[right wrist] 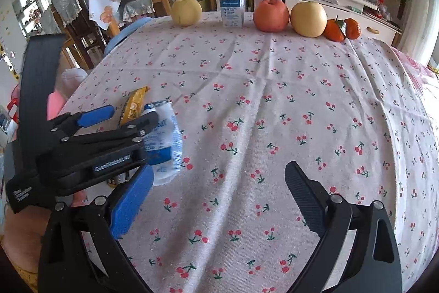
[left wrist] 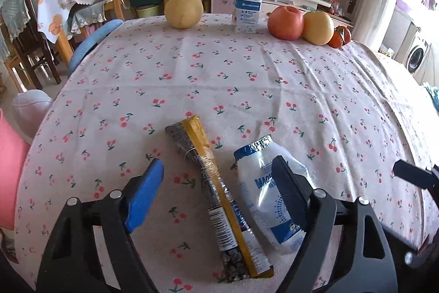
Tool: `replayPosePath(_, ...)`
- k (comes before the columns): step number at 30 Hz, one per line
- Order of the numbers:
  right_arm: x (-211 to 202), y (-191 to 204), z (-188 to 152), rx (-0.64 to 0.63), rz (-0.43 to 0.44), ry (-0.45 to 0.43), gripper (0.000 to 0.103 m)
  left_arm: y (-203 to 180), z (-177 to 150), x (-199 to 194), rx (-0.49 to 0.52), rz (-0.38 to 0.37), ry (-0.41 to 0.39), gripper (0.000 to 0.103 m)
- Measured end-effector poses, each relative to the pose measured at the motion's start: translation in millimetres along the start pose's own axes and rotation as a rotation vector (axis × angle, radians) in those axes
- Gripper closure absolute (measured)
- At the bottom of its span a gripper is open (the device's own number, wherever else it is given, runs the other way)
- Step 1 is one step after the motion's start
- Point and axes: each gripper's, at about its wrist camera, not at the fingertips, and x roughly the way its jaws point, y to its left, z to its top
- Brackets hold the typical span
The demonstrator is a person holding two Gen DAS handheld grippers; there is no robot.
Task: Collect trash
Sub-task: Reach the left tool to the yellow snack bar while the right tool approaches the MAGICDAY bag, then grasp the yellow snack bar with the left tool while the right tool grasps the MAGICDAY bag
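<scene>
A long yellow and silver snack wrapper lies flat on the cherry-print tablecloth. Right beside it lies a crumpled white and blue pouch. My left gripper is open, low over both. The wrapper lies between its blue finger and its black finger, and neither presses on it. The black finger hides part of the pouch. In the right wrist view the left gripper stands over the wrapper and the pouch. My right gripper is open above bare cloth to their right.
Along the table's far edge stand a pear, an upright white bottle, an apple, a second pear and tangerines. A blue chair and wooden chairs crowd the left side.
</scene>
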Motion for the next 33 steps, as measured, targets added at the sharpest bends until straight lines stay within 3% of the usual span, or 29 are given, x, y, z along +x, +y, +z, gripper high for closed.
replayPosePath(18,7,-3,6,0.010,0.010,0.011,0.008,30,-11,-11,0.030,0.017,0.022,0.021)
replayPosePath(26,14,11,7,-0.033,0.022,0.027,0.008,16,-10,6,0.087,0.038,0.065,0.021)
replayPosePath(29,19,13,6,-0.045,0.020,0.041,0.008,17,-6,9,0.072,0.023,0.064,0.027)
replayPosePath(33,23,15,6,-0.046,0.022,0.046,0.008,18,-3,9,0.065,0.003,0.051,0.044)
